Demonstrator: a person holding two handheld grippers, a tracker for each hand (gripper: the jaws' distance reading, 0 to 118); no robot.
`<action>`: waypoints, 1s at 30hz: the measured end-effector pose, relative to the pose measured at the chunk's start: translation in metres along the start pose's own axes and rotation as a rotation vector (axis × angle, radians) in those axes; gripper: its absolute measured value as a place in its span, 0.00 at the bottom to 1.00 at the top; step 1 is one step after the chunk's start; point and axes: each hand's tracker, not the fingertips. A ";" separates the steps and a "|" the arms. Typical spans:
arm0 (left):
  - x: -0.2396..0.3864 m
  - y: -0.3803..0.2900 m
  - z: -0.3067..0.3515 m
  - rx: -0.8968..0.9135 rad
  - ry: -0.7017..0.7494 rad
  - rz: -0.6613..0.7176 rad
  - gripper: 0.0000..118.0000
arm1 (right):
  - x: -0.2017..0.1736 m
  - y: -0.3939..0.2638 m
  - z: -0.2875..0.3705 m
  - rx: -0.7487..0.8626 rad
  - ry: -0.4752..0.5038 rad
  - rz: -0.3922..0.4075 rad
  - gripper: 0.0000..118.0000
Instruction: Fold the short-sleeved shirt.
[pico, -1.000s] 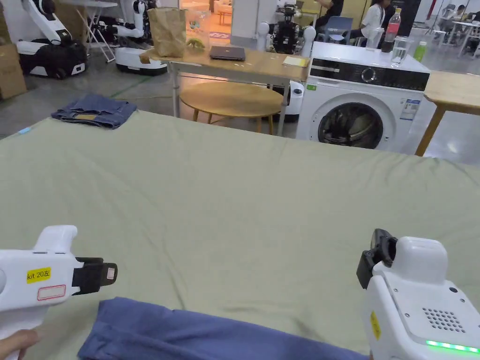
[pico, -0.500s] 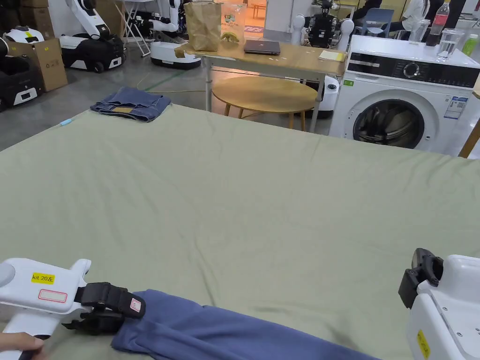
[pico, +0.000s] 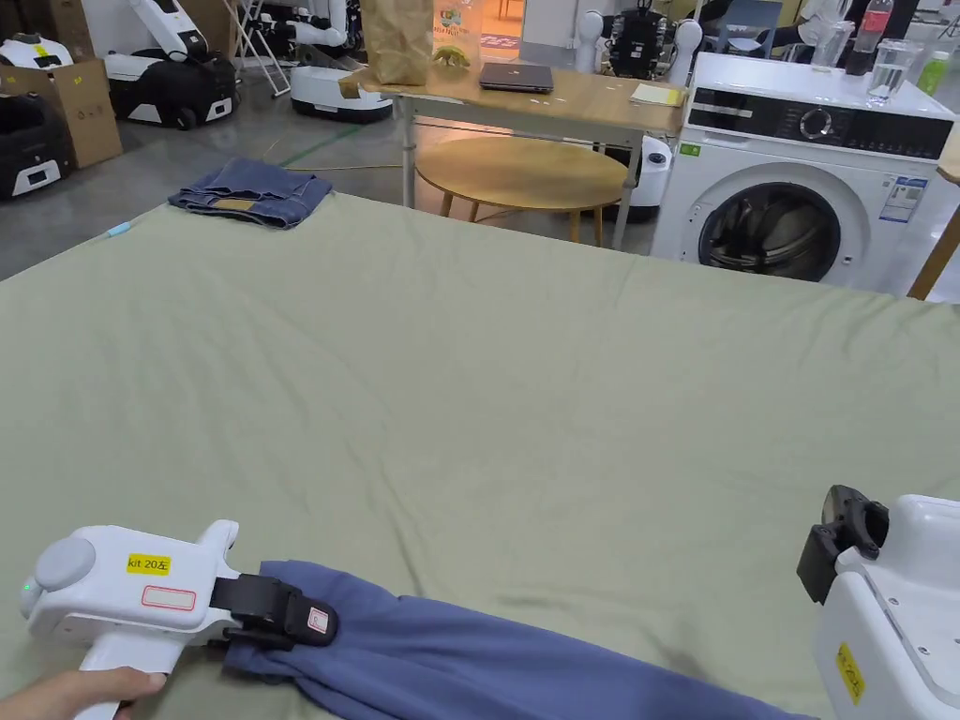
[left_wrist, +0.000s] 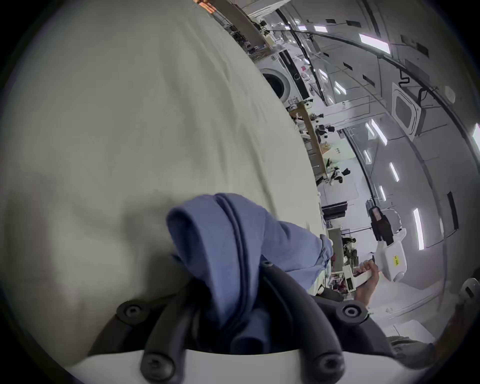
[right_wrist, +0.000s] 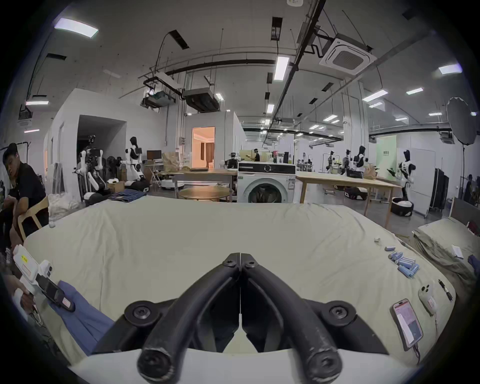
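Left gripper clamps the blue shirt edge on the green sheet; right gripper clenched, holding nothing

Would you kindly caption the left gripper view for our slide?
Left tool shut on the bunched blue shirt over the green sheet.

Counting it up: two grippers, one blue shirt, one bed.
One left gripper and one right gripper, a single blue shirt on one green-sheeted bed. One folded pair of jeans at the far corner. Beyond, one washing machine, one round table, one laptop, one paper bag. On the bed's right side, one phone and a cluster of small blue cylinders, too small to count.
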 end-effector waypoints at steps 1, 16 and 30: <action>0.000 0.001 0.002 0.003 0.014 -0.005 0.05 | 0.002 -0.001 0.000 -0.001 -0.002 0.000 0.00; 0.061 0.024 0.088 0.101 0.225 -0.082 0.05 | 0.018 -0.011 0.000 -0.028 -0.018 -0.009 0.00; 0.133 0.007 0.067 0.041 0.247 -0.151 0.05 | 0.008 -0.016 -0.003 -0.047 0.022 -0.017 0.00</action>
